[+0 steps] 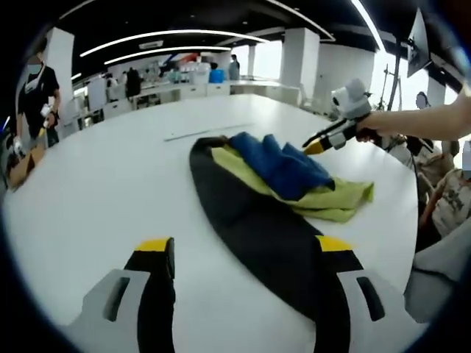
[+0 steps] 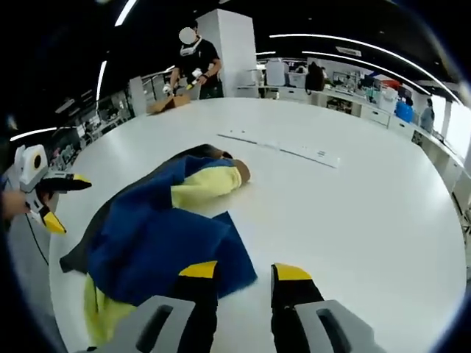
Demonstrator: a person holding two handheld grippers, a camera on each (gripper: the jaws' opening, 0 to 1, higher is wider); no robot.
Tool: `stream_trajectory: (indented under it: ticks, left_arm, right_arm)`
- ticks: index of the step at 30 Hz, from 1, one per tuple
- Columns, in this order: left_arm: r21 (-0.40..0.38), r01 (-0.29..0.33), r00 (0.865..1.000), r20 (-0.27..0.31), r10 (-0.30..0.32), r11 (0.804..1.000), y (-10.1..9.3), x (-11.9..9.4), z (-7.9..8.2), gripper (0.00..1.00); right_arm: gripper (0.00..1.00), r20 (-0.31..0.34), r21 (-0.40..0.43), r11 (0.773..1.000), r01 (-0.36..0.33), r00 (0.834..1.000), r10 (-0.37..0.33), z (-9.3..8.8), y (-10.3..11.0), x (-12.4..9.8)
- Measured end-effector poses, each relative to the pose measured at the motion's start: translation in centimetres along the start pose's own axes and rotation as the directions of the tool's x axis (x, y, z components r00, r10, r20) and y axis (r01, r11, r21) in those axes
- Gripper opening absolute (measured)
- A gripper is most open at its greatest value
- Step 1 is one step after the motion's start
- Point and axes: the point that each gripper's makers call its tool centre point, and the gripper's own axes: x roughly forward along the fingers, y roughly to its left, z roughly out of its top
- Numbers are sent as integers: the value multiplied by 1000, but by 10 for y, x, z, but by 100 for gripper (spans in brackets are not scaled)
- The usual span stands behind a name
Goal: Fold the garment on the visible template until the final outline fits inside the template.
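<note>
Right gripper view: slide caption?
Open right hand-held gripper at the edge of a crumpled blue-yellow garment on a white table.

The garment (image 1: 283, 193) in front of me lies crumpled on the white table (image 1: 110, 198), made of black, blue and yellow-green panels. Its black panel is spread flat and long, while the blue and yellow-green parts sit bunched on top.

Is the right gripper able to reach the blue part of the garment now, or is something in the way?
Probably yes. The right gripper has its jaws open just at the edge of the blue fabric, with only bare white table around. The left gripper is off at the far side, not between them.
</note>
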Motion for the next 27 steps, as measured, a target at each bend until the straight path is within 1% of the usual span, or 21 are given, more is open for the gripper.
stream_trajectory:
  ticks: [3,4,5,8,10,11,12,15,16,20,21,22,25,27]
  left_arm:
    - [4,-11,1000,-17,11,1000,1,5,-7,65]
    - [4,-12,1000,-19,12,1000,1,7,-8,56]
    - [-4,-10,1000,-28,10,1000,1,14,-10,56]
    - [-12,-10,1000,-29,10,1000,1,19,-10,52]
    - [-17,-3,1000,-27,3,1000,-1,22,-10,48]
    - [-13,10,1000,-26,-11,1000,-4,25,-10,45]
    - [-10,12,1000,-27,-12,1000,-5,25,-11,43]
    - [49,8,998,-63,-5,999,-6,29,-16,43]
    - [55,12,998,-63,-8,998,-7,30,-17,42]
    - [70,13,997,-83,-7,997,-8,34,-20,36]
    - [80,8,996,-94,0,997,-7,34,-22,35]
    - [77,7,997,-84,-1,997,-6,35,-21,34]
    - [73,1,997,-83,5,997,-4,39,-19,29]
    - [61,-8,996,-91,14,998,-3,40,-18,19]
  right_arm:
    - [22,-6,-9,1000,0,1000,0,-2,-1,2]
    - [21,-27,-26,1000,-3,1000,2,-7,-1,6]
    - [21,-22,-29,1000,-3,1000,3,-6,-1,6]
    - [20,-17,-26,1000,-4,1000,4,-4,-1,7]
    - [17,-16,-27,1000,-7,1000,7,-3,-1,8]
    - [16,-18,-41,999,-5,1000,4,-3,0,8]
    - [15,-22,-63,998,-3,1000,1,-4,0,8]
    - [12,-30,-118,993,-13,1000,9,-6,3,7]
    - [11,-33,-128,992,-15,999,11,-6,3,7]
    - [7,-39,-134,991,-10,999,5,-6,3,8]
    - [5,-40,-147,989,-9,999,3,-6,3,8]
    - [0,-44,-155,988,-10,999,4,-7,3,8]
    - [0,-50,-166,986,6,999,-14,-7,0,8]
    - [0,-58,-172,985,13,998,-23,-9,-2,7]
